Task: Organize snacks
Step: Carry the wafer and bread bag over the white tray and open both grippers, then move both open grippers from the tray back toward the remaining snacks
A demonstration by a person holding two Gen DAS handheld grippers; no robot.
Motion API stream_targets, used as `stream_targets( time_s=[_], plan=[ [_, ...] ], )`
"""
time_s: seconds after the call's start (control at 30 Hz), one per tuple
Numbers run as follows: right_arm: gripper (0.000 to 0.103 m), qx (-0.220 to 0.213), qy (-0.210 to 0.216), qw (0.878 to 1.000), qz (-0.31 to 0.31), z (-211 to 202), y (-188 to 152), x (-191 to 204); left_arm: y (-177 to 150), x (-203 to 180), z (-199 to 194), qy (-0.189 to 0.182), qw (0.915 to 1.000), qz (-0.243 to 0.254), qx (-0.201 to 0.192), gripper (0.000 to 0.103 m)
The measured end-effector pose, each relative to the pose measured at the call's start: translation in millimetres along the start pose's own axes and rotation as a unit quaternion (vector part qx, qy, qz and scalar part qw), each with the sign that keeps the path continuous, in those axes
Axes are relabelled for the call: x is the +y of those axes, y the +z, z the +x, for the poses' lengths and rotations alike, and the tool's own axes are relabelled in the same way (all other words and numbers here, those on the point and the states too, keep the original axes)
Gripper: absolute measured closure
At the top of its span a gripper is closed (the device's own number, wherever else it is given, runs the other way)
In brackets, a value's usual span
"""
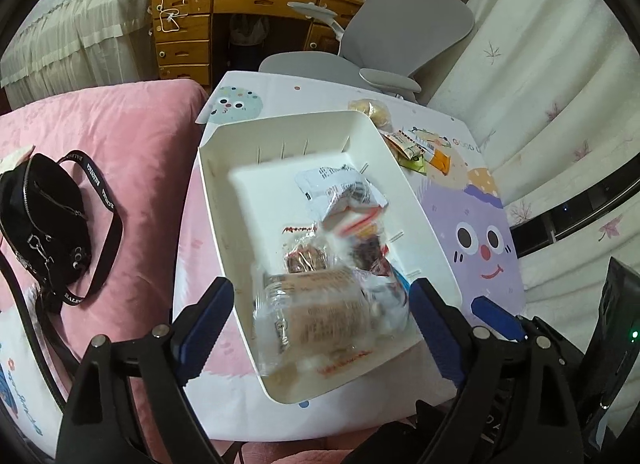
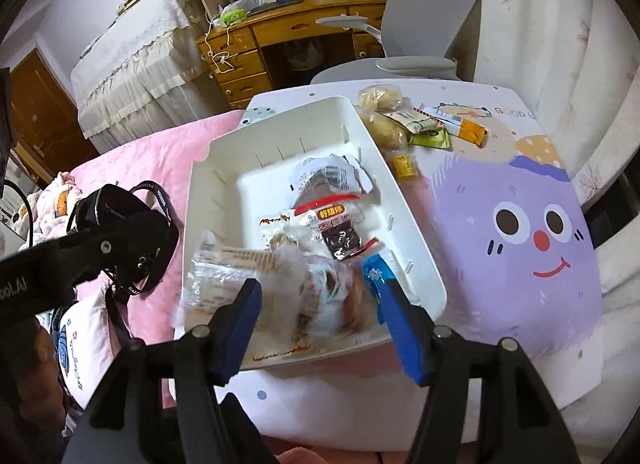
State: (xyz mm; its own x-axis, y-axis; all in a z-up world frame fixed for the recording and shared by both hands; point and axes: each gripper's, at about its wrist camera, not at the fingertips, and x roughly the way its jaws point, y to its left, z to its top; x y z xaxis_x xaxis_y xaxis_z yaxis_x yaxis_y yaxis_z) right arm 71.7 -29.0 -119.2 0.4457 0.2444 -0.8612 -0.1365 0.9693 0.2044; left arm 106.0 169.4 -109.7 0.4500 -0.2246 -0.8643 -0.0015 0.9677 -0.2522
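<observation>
A white plastic bin (image 1: 224, 199) (image 2: 208, 191) sits on a cartoon-printed table mat and holds several wrapped snacks. A clear packet of brown biscuits (image 1: 324, 312) (image 2: 228, 268) is blurred with motion over the bin's near end. My left gripper (image 1: 320, 304) is wide open around it, its pads clear of the packet. My right gripper (image 2: 316, 288) is open over the bin's near end above a clear snack packet (image 2: 324, 296). More snacks (image 1: 416, 143) (image 2: 404, 123) lie on the mat beyond the bin's far right side.
A black handbag (image 1: 44, 219) (image 2: 128, 219) lies on the pink bed cover to the left. A grey office chair (image 1: 400, 35) and a wooden desk (image 1: 188, 23) stand behind the table. White curtains hang on the right.
</observation>
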Motion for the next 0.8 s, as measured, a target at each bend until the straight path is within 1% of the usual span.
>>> stream_targets(
  time_s=[0.3, 0.47, 0.57, 0.8],
  plan=[
    [0.041, 0.011, -0.004, 1.000, 0.022, 1.9, -14.0, -14.7, -6.7, -19.9, 3.8, -0.011, 0.9997, 0.019, -0.004, 0.015],
    [0.041, 0.009, 0.001, 0.999, 0.036, 2.5, -14.4, -31.7, -2.1, -38.4, 7.2, -0.005, 0.9997, 0.022, -0.005, 0.015],
    [0.041, 0.002, 0.004, 0.999, 0.038, -0.9, -9.9, -46.4, 2.1, -54.4, 9.7, -0.002, 0.9998, 0.018, -0.011, 0.015],
    [0.041, -0.005, 0.013, 1.000, 0.021, -11.7, 6.4, -96.6, 6.6, -104.4, 16.9, 0.010, 0.9997, 0.004, -0.024, 0.015]
  ],
)
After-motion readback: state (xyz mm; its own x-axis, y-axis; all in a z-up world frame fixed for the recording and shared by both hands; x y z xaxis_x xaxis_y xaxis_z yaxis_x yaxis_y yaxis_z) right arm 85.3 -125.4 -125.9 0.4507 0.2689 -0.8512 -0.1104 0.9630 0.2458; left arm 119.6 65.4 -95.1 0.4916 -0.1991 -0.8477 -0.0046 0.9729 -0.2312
